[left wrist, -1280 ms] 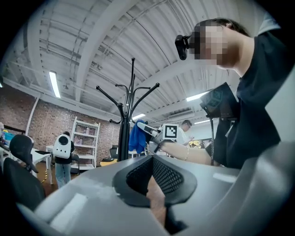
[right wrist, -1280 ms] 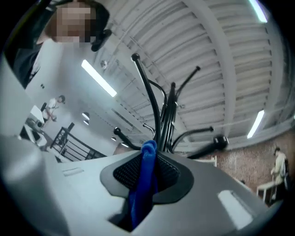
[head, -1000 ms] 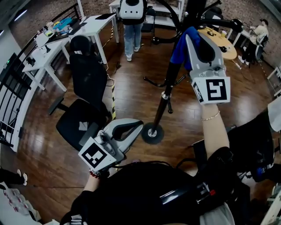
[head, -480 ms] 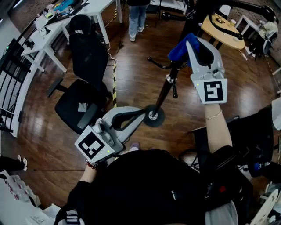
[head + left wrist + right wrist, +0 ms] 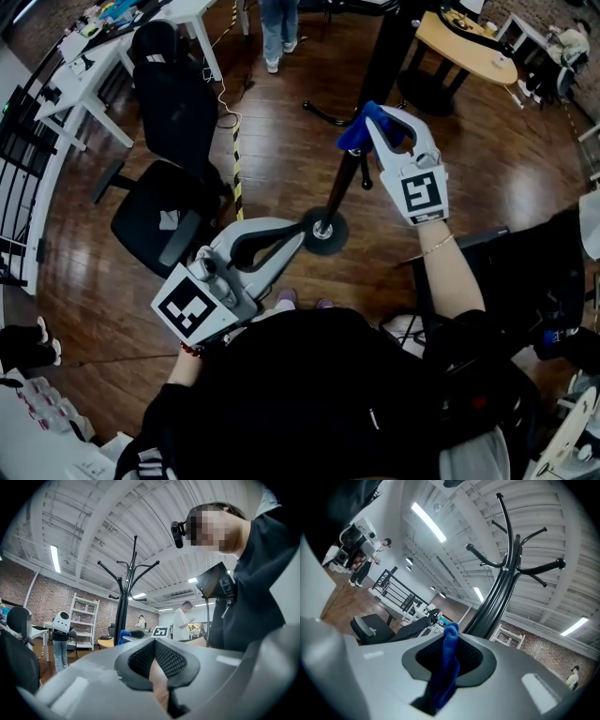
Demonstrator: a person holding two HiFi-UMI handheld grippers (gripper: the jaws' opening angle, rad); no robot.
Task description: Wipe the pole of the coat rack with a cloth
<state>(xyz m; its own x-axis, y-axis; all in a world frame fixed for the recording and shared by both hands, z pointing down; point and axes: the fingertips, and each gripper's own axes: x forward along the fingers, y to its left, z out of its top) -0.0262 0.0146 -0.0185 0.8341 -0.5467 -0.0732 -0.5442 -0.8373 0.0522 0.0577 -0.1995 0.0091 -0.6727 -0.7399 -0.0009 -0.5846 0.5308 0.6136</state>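
Note:
A black coat rack pole (image 5: 375, 66) runs from the top of the head view down to its round base (image 5: 323, 230) on the wood floor. My right gripper (image 5: 373, 117) is shut on a blue cloth (image 5: 354, 134), which is pressed against the right side of the pole's lower half. In the right gripper view the blue cloth (image 5: 450, 663) sticks up between the jaws, with the pole (image 5: 497, 597) and its hooks just behind. My left gripper (image 5: 298, 228) hangs low beside the base, jaws together and holding nothing. The rack (image 5: 124, 597) stands ahead in the left gripper view.
A black office chair (image 5: 159, 225) stands left of the rack, with white desks (image 5: 94, 66) behind it. A yellow-black taped cable (image 5: 234, 159) runs across the floor. A person (image 5: 281, 28) stands at the back. A round wooden table (image 5: 464, 47) is at the back right and a railing (image 5: 23, 187) at the far left.
The right gripper has slid the blue cloth down the pole, toward the base. The left gripper has stayed low near the base.

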